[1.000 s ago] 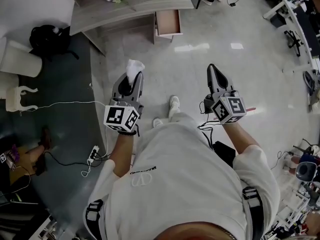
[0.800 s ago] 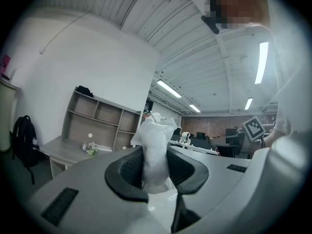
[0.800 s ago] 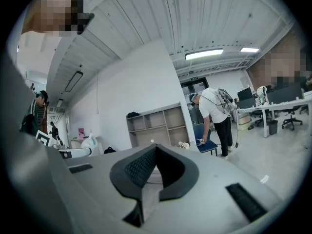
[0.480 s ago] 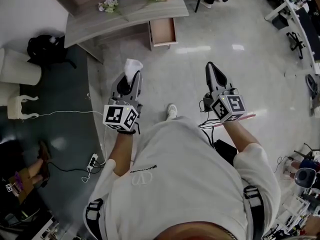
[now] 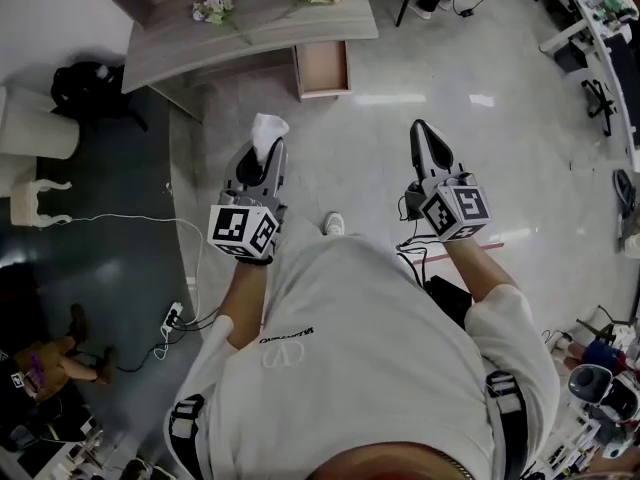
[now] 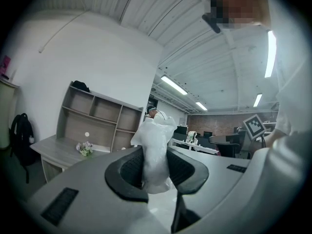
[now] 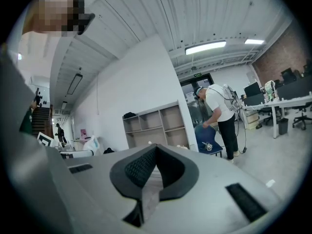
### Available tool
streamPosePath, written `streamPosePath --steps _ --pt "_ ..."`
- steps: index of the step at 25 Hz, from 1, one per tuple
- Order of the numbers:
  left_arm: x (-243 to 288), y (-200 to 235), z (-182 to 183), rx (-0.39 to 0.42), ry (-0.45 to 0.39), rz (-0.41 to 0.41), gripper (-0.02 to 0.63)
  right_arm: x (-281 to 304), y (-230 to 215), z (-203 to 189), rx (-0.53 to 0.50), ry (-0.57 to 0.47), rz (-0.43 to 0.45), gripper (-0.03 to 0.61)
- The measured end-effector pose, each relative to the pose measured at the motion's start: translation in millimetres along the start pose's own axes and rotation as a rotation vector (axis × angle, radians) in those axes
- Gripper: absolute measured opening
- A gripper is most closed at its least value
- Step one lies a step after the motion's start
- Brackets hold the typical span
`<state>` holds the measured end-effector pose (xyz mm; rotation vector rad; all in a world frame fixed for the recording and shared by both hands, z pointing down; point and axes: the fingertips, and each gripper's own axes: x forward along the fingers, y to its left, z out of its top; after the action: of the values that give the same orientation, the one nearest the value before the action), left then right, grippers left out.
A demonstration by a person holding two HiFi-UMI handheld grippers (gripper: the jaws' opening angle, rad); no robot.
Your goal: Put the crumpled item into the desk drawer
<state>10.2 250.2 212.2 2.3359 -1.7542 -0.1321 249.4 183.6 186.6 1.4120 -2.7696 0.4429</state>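
Note:
My left gripper (image 5: 264,153) (image 6: 155,167) is shut on a crumpled white item (image 5: 266,130) (image 6: 155,150), which sticks up out of the jaws. It is carried level above the floor, short of the grey desk (image 5: 190,40) (image 6: 57,147). An open drawer (image 5: 322,68) juts from the desk's front, its wooden inside bare. My right gripper (image 5: 424,140) (image 7: 157,165) is shut with nothing between its pads, level with the left one and to its right.
A shelf unit (image 6: 100,123) (image 7: 156,126) stands behind the desk, and small flower bunches (image 5: 215,8) lie on its top. A black backpack (image 5: 85,88) sits at the left. A person (image 7: 219,118) bends by a blue chair ahead. Cables (image 5: 120,218) trail on the dark floor.
Both grippers have travelled forward with the person's steps, and the desk with its open drawer is now nearer. The white item stays clamped in the left jaws.

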Motion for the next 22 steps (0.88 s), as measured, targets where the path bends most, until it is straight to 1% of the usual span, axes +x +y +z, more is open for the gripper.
streamPosePath --steps 5,10,15,22 --pt "19.0 4.3 -0.4 -0.001 0.009 0.002 0.1 24.0 -6.3 -2.6 0.004 0.023 0.022 -0.002" --pt "43.9 32.6 -8.9 -0.013 0.03 -0.002 0.1 55.8 -6.2 -14.0 0.014 0.043 0.03 -0.002" --pt "89.1 61.7 -12.4 -0.023 0.053 -0.031 0.1 101.1 -18.4 -15.3 0.014 0.063 -0.001 -0.002" --pt "166.6 100.5 -15.4 -0.04 0.107 -0.078 0.1 185.9 -29.5 -17.4 0.008 0.093 -0.024 -0.002"
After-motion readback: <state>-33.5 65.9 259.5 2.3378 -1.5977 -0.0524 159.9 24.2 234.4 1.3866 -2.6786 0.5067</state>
